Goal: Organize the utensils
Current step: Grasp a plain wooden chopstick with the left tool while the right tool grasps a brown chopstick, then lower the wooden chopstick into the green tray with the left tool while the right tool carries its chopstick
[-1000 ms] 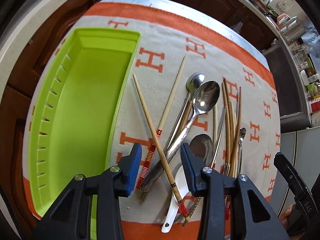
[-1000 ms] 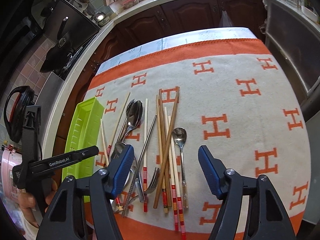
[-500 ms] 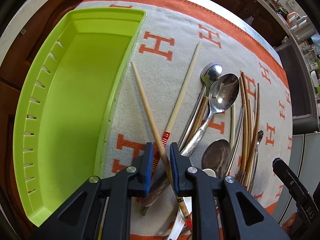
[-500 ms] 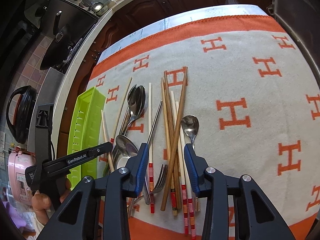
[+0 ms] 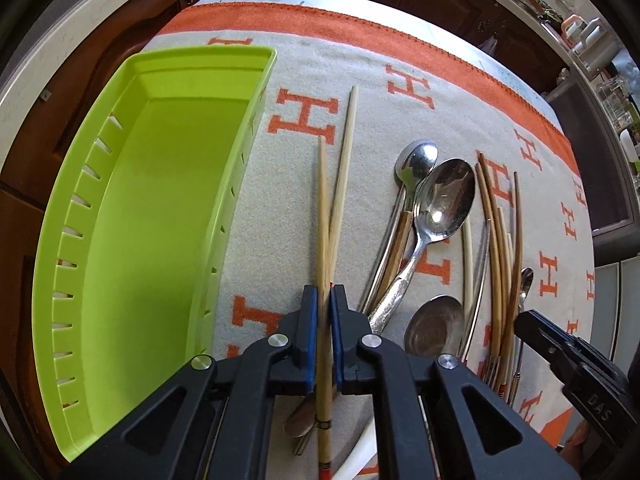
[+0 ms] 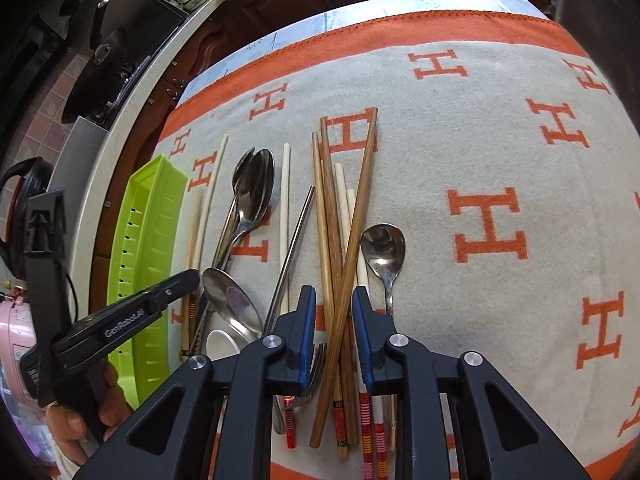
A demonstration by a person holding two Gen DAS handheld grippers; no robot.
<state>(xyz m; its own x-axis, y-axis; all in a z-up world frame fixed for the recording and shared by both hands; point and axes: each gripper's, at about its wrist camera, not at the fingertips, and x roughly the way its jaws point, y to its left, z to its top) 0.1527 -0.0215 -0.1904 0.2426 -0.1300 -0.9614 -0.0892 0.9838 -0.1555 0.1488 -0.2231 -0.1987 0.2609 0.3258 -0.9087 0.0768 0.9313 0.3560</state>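
My left gripper (image 5: 324,308) is shut on a pale bamboo chopstick (image 5: 322,216), held just above the cloth beside the empty lime-green tray (image 5: 132,200). A second pale chopstick (image 5: 343,168) lies crossed under it. My right gripper (image 6: 331,312) is narrowed around a bundle of brown wooden chopsticks (image 6: 340,232) lying on the cloth; its pads (image 6: 307,320) stand on either side with small gaps. Steel spoons (image 5: 440,204) and a small spoon (image 6: 383,248) lie among the pile.
An orange-and-grey H-pattern cloth (image 6: 500,140) covers the table. The green tray (image 6: 144,248) stands at its left edge. A fork (image 6: 316,376), a white ceramic spoon (image 6: 222,344) and red-banded chopsticks (image 6: 372,420) lie near the front edge. A black stove (image 6: 108,40) stands beyond the counter.
My left gripper closed on the pale chopstick and lifted its tip, swinging it straight. My right gripper came down and narrowed around the brown chopstick bundle.
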